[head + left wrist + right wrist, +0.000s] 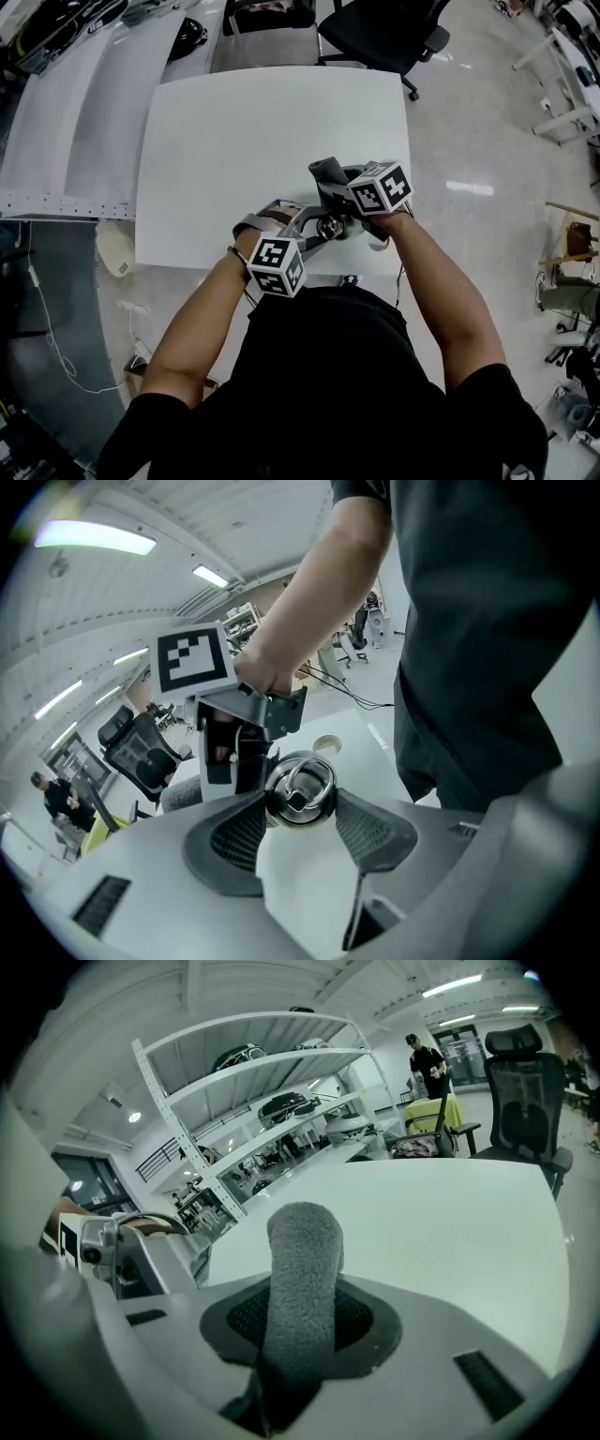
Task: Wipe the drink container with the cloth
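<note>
My left gripper (317, 228) is shut on a small shiny metal drink container (330, 227) just above the near edge of the white table (234, 131). In the left gripper view the container's lid with its ring handle (300, 789) sits clamped between the two dark pads (242, 834). My right gripper (342, 187) is shut on a rolled grey cloth (326, 171), held just beyond the container. The cloth (302, 1279) sticks up from the jaws in the right gripper view. The right gripper (234, 738) stands close behind the container, and I cannot tell whether cloth and container touch.
A black office chair (384, 28) stands at the table's far side. More white tabletops (84, 103) lie to the left, with a white cable (52, 328) on the floor. Shelving (244, 1082) and a standing person (427, 1063) are far off.
</note>
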Available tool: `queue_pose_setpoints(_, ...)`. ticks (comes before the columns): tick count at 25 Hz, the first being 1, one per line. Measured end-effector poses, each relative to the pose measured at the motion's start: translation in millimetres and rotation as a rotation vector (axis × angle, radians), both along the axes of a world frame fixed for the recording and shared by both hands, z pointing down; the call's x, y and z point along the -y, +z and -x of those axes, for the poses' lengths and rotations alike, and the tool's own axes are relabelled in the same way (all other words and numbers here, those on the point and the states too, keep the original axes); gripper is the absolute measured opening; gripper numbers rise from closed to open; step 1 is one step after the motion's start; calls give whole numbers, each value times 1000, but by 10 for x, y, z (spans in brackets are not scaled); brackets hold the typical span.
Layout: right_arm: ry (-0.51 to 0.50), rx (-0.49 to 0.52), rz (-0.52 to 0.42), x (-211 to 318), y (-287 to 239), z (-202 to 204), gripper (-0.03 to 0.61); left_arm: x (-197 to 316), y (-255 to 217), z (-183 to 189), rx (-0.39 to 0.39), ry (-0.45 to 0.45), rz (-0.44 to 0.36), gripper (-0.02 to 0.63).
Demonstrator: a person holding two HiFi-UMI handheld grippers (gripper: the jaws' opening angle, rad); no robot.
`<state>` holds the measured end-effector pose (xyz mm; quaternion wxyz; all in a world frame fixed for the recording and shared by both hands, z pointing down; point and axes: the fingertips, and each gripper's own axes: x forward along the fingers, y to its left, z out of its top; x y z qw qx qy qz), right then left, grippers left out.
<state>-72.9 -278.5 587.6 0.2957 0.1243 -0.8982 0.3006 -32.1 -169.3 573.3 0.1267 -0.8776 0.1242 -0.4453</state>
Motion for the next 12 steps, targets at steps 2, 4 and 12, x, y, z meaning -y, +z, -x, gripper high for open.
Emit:
queue_pose_setpoints(2, -19, 0, 19, 2, 60, -3, 112, -22, -5, -5, 5, 10, -3, 241)
queue_pose_setpoints(4, -29, -12, 32, 20, 140, -48, 112, -31, -10, -26, 14, 20, -10, 241)
queue_pose_setpoints(12, 6, -72, 33, 135, 416, -280, 112, -5, -45, -128, 16, 28, -23, 241)
